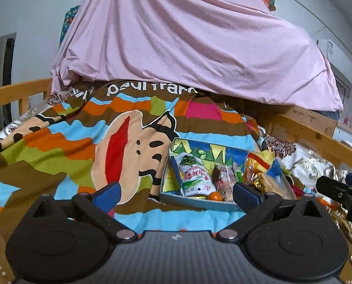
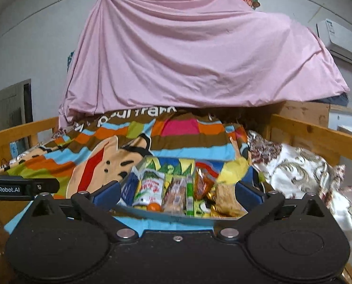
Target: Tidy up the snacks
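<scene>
A grey-blue snack box lies on a striped cartoon blanket. It holds a white-and-green packet, a brown wrapped snack, an orange-yellow bag and a small orange ball. My left gripper hovers open just in front of the box, nothing between its fingers. In the right wrist view the same box sits straight ahead, with the white-and-green packet, a green stick pack and the orange ball. My right gripper is open and empty, apart from the box.
A pink sheet hangs over the far end of the bed. Wooden rails run along both sides. A white floral quilt is bunched at the right of the box. The other gripper's body shows at the left edge.
</scene>
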A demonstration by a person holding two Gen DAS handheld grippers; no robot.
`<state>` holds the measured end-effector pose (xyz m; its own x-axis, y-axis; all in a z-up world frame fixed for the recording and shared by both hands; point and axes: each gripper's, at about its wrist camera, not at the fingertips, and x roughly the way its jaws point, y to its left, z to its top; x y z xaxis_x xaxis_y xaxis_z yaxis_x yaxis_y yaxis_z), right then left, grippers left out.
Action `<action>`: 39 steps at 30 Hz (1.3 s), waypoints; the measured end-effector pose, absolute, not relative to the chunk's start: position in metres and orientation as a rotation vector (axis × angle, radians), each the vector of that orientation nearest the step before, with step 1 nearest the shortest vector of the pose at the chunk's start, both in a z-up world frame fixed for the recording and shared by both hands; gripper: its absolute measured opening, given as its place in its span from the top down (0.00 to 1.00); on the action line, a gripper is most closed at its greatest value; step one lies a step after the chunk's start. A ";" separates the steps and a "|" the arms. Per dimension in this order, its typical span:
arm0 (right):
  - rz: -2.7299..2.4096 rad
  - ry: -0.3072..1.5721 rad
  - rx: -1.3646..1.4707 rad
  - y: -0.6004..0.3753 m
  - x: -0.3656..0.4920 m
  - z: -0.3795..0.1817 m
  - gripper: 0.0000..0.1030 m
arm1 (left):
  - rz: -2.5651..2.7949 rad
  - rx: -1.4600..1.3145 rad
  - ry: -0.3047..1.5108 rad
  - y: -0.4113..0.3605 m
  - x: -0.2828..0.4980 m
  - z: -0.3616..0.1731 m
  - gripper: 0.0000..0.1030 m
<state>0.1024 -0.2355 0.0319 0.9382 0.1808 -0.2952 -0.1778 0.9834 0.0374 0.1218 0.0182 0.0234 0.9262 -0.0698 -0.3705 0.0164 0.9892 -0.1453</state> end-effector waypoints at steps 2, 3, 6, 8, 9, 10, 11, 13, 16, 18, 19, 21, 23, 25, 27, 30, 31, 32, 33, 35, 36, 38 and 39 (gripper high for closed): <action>0.180 0.321 0.014 -0.237 0.094 0.030 0.01 | -0.038 -0.116 0.387 0.017 0.113 0.023 0.01; 0.179 0.330 0.015 -0.238 0.091 0.029 0.01 | -0.037 -0.105 0.388 0.016 0.109 0.023 0.01; 0.175 0.353 0.004 -0.238 0.081 0.025 0.01 | -0.031 -0.083 0.395 0.015 0.099 0.021 0.01; 0.173 0.362 -0.005 -0.238 0.075 0.024 0.01 | -0.031 -0.082 0.402 0.016 0.093 0.020 0.01; 0.174 0.365 -0.007 -0.238 0.073 0.024 0.01 | -0.029 -0.082 0.406 0.015 0.089 0.019 0.01; 0.174 0.369 -0.008 -0.238 0.069 0.023 0.01 | -0.029 -0.081 0.409 0.015 0.087 0.019 0.01; 0.175 0.373 -0.010 -0.238 0.068 0.022 0.01 | -0.029 -0.079 0.410 0.015 0.085 0.018 0.01; 0.175 0.381 -0.017 -0.237 0.064 0.021 0.01 | -0.028 -0.074 0.414 0.015 0.080 0.018 0.01; 0.173 0.391 -0.033 -0.235 0.059 0.019 0.01 | -0.030 -0.073 0.418 0.015 0.074 0.017 0.01; 0.174 0.395 -0.037 -0.235 0.056 0.018 0.01 | -0.031 -0.069 0.422 0.014 0.071 0.016 0.01; 0.173 0.396 -0.037 -0.235 0.055 0.018 0.01 | -0.031 -0.066 0.425 0.013 0.070 0.016 0.01; 0.170 0.398 -0.039 -0.235 0.055 0.018 0.01 | -0.032 -0.056 0.431 0.012 0.067 0.015 0.01; 0.167 0.399 -0.037 -0.235 0.055 0.018 0.01 | -0.032 -0.043 0.437 0.010 0.066 0.013 0.01; 0.164 0.404 -0.033 -0.236 0.056 0.017 0.01 | -0.034 -0.032 0.441 0.008 0.064 0.012 0.01; 0.162 0.407 -0.032 -0.236 0.056 0.017 0.01 | -0.037 -0.024 0.443 0.006 0.064 0.012 0.01; 0.161 0.413 -0.029 -0.236 0.057 0.016 0.01 | -0.039 -0.018 0.446 0.005 0.064 0.011 0.01; 0.161 0.416 -0.029 -0.236 0.058 0.016 0.01 | -0.039 -0.017 0.447 0.005 0.064 0.010 0.01; 0.161 0.418 -0.029 -0.236 0.058 0.015 0.01 | -0.039 -0.016 0.449 0.005 0.064 0.010 0.01; 0.161 0.420 -0.029 -0.236 0.059 0.015 0.01 | -0.039 -0.015 0.451 0.004 0.064 0.010 0.01; 0.162 0.425 -0.031 -0.235 0.060 0.015 0.01 | -0.040 -0.015 0.456 0.004 0.065 0.009 0.01; 0.162 0.426 -0.032 -0.235 0.060 0.014 0.01 | -0.041 -0.016 0.458 0.004 0.066 0.008 0.01; 0.164 0.427 -0.033 -0.235 0.060 0.014 0.01 | -0.041 -0.016 0.463 0.004 0.066 0.008 0.01; 0.164 0.428 -0.034 -0.235 0.060 0.014 0.01 | -0.041 -0.016 0.464 0.004 0.066 0.007 0.01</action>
<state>0.0597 -0.2350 0.0135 0.8967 0.1515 -0.4159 -0.1656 0.9862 0.0022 0.0664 0.0043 0.0075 0.8935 -0.0434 -0.4470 0.0361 0.9990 -0.0248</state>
